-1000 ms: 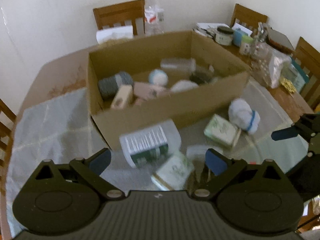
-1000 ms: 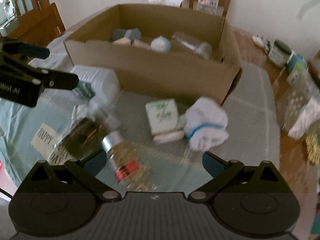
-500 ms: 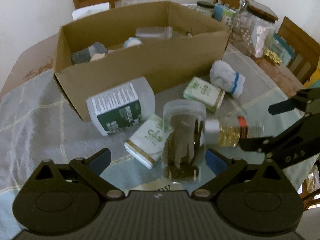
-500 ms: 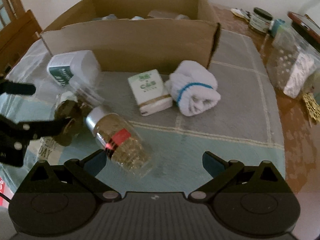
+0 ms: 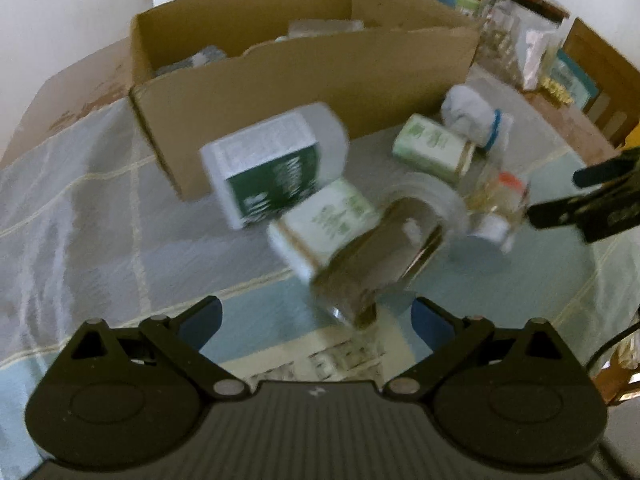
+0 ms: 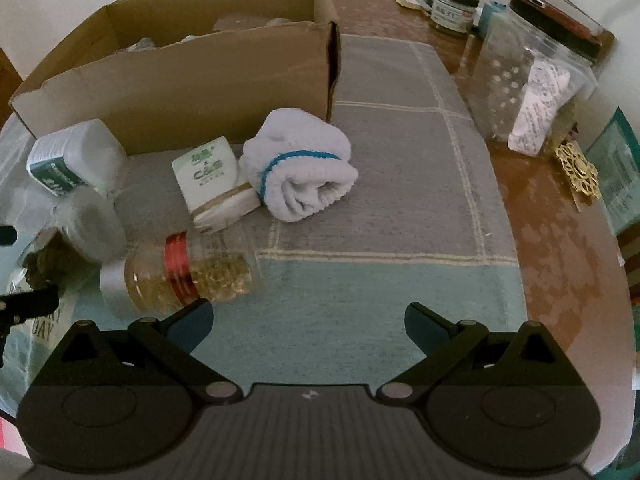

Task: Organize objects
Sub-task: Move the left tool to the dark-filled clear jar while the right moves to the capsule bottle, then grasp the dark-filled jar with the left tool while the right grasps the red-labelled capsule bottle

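Note:
A cardboard box (image 5: 304,68) (image 6: 188,76) with several items inside stands on the cloth. In front of it lie a white bottle with a green label (image 5: 272,164) (image 6: 68,160), two green-and-white soap boxes (image 5: 332,220) (image 6: 212,180), a clear jar of dark contents (image 5: 380,264), a clear capsule bottle with a red band (image 6: 180,276) (image 5: 496,204) and a rolled white towel (image 6: 300,164) (image 5: 476,116). My left gripper (image 5: 316,320) is open, just short of the dark jar. My right gripper (image 6: 308,324) is open, its left finger by the capsule bottle.
A large clear jar (image 6: 532,80) with a red-brown lid, small jars (image 6: 456,8) and a gold ornament (image 6: 580,172) stand on the bare wood at the right. Chairs (image 5: 600,64) ring the table. A card (image 5: 340,360) lies under my left gripper.
My left gripper has moved closer to the dark jar, which now sits tilted nearer its fingers. My right gripper has dropped lower toward the capsule bottle. Both stay open.

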The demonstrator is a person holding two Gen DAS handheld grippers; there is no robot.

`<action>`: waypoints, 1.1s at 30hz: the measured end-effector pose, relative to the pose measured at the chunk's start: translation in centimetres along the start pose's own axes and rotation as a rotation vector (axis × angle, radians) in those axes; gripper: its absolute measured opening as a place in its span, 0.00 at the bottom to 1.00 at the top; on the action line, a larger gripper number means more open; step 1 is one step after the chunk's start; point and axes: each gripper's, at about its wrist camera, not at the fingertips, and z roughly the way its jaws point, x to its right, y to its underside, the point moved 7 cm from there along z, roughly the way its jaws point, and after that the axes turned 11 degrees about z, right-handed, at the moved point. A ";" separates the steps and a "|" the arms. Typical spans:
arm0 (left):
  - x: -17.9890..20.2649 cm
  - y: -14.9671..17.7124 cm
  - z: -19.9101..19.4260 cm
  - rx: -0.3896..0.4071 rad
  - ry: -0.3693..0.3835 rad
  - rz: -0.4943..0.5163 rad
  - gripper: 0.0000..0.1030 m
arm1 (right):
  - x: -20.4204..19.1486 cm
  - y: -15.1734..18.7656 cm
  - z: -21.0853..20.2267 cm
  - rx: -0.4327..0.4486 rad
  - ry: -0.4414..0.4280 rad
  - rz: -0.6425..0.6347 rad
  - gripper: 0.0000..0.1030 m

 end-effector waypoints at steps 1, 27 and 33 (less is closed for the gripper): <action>-0.3 0.3 0.0 -0.007 -0.011 0.001 0.98 | -0.2 0.1 -0.1 -0.002 -0.015 -0.004 1.00; 1.1 1.3 -1.0 0.009 -0.017 -0.180 0.98 | -7.1 0.7 1.3 0.026 -0.198 -0.447 1.00; 2.6 0.2 -1.1 0.014 -0.064 -0.211 0.98 | -6.0 0.1 2.4 0.010 -0.231 -0.477 1.00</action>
